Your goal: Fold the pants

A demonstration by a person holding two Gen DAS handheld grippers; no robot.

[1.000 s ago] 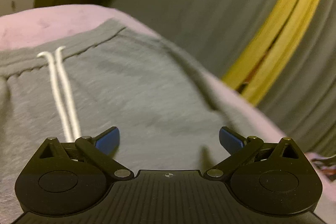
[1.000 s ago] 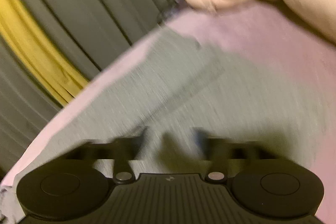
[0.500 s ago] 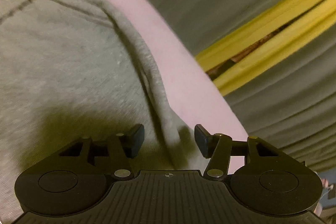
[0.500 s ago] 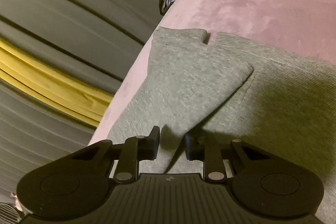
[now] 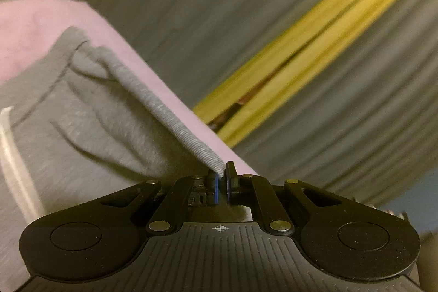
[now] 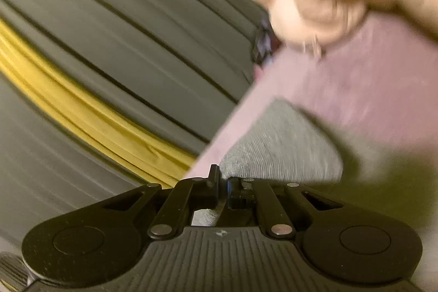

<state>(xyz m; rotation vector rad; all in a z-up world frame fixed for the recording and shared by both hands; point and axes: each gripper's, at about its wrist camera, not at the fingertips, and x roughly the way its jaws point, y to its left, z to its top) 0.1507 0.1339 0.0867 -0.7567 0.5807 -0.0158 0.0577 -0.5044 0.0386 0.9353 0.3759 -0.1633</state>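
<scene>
pants (image 5: 82,133) on the bed (image 5: 41,26) | curtain (image 5: 246,18) beyond the bed edge | left hand-held gripper (image 5: 221,179) at pants edge | right hand-held gripper (image 6: 223,182) at pants (image 6: 282,152) edge, bed (image 6: 369,89) behind

One pair of pants, two grippers, one drawstring.
Pants (image 5: 90,127) at nine o'clock; left gripper (image 5: 222,184) and right gripper (image 6: 223,186) at six; drawstring (image 5: 13,163) at nine.

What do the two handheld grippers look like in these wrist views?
Both the left gripper and the right gripper are matte black, with a ribbed centre plate bearing a small crosshair mark, round discs either side, and linkage bars on silver rivets. Blue finger pads show on the left only.
</scene>
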